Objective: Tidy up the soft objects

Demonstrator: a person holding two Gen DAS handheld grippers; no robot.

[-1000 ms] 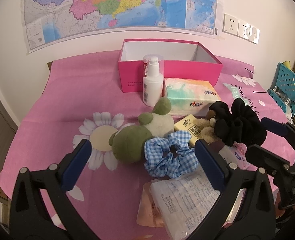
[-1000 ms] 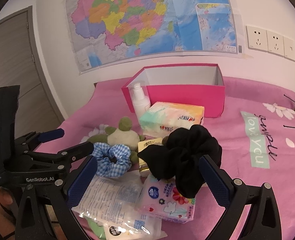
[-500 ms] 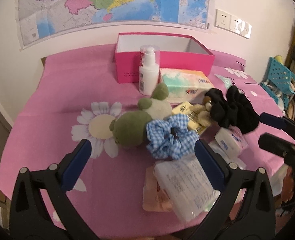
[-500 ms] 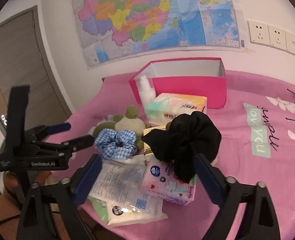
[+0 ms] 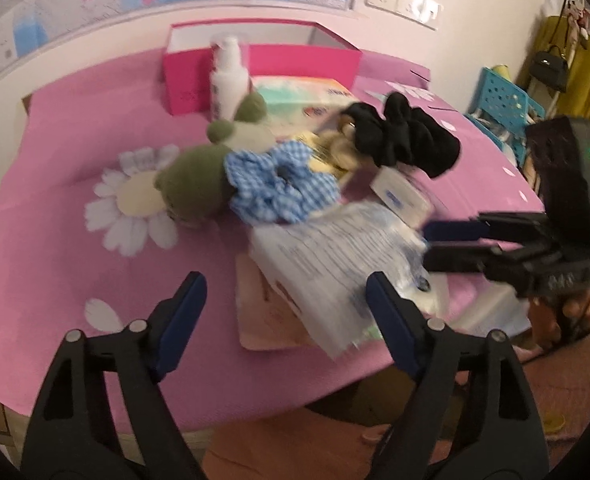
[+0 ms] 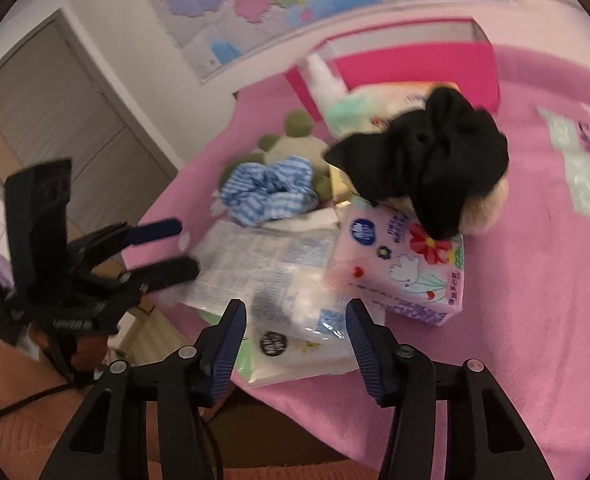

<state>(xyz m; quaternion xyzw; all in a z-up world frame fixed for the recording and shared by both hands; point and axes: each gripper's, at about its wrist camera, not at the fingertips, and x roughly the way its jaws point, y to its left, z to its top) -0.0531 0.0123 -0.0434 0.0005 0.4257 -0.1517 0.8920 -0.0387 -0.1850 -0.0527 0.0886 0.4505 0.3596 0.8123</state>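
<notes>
A pile of soft objects is shown on the pink floral tablecloth [image 5: 67,152]. The left gripper [image 5: 283,304] is held spread wide and empty at the near table edge; the clear printed packet [image 5: 335,252] lies just beyond and between its fingers. The right gripper [image 6: 295,332] is seen with jaws part-way apart, nothing pinched; the same clear printed packet [image 6: 279,276] lies directly ahead of its tips, with the pink tissue pack [image 6: 407,264] just to the right. The blue gingham scrunchie [image 5: 279,184] rests against the green plush toy [image 5: 199,180]; the black scrunchie [image 6: 431,156] lies partly upon the pink tissue pack. Behind these stand a white pump bottle [image 5: 227,76], a pastel tissue pack [image 5: 299,100] and the open pink box [image 5: 263,56]. Print on the packets is blurred and cannot be read. Compared with half a second ago, both grippers have drawn back toward the table edge, and the right jaws are set narrower than before
</notes>
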